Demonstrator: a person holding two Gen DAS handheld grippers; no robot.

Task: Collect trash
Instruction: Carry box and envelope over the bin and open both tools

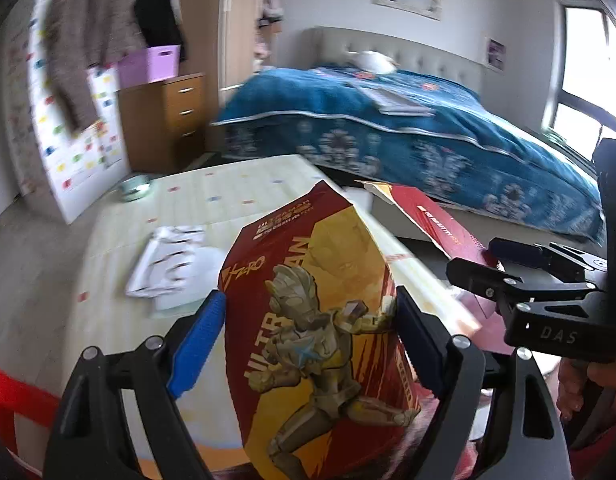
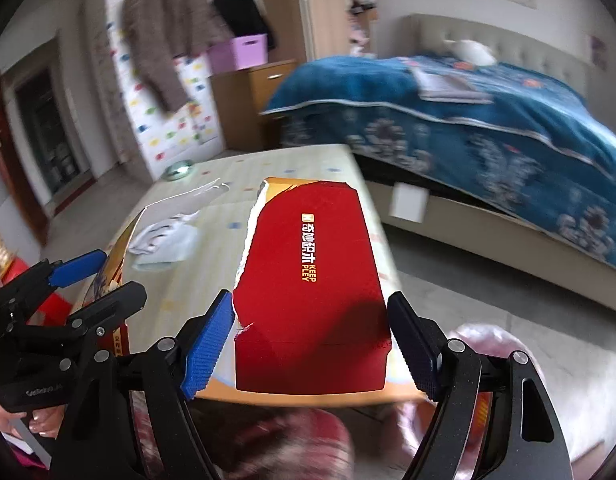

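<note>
We see the left gripper [image 1: 309, 316] clamped on a torn Ultraman toy-box panel [image 1: 308, 320], and the right gripper [image 2: 311, 344] clamped on a red torn box piece [image 2: 311, 280]. Both pieces are held above the pale play mat [image 2: 212, 280], where white plastic packaging [image 1: 172, 268] lies.
</note>
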